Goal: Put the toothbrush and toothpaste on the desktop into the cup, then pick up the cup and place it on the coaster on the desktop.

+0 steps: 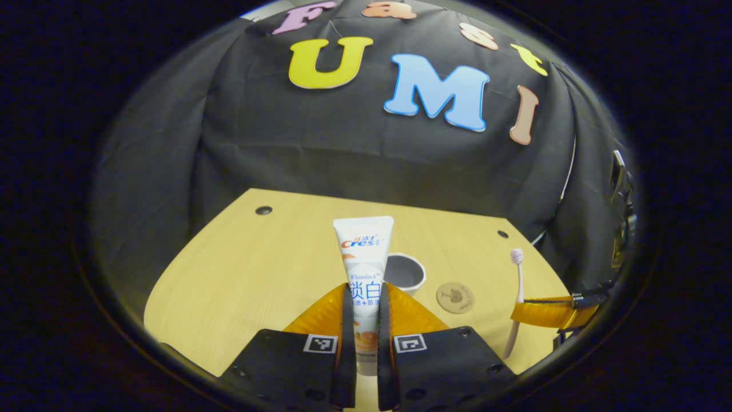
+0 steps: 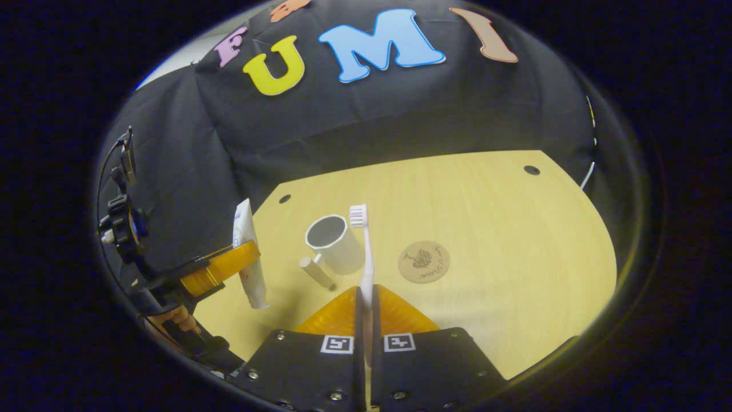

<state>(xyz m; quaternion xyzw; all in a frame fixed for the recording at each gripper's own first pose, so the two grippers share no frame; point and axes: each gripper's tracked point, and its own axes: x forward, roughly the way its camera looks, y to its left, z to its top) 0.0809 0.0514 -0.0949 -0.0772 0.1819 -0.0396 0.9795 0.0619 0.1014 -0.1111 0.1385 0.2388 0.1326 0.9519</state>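
I have both items lifted, so I judge the loading step is in hand: neither is in the cup (image 2: pixel 334 243) yet. My left gripper (image 1: pixel 366 303) pinches the paste (image 1: pixel 365 269) upright, jaws pressed on the tube's lower half; the cup sits just beyond them, slightly right. My right gripper (image 2: pixel 366 309) clamps the brush (image 2: pixel 364 252) by its handle, jaws nearly together, bristles up, cup just ahead-left, coaster (image 2: pixel 424 261) ahead-right. Next I'd need to bring each over the rim and lower it in.
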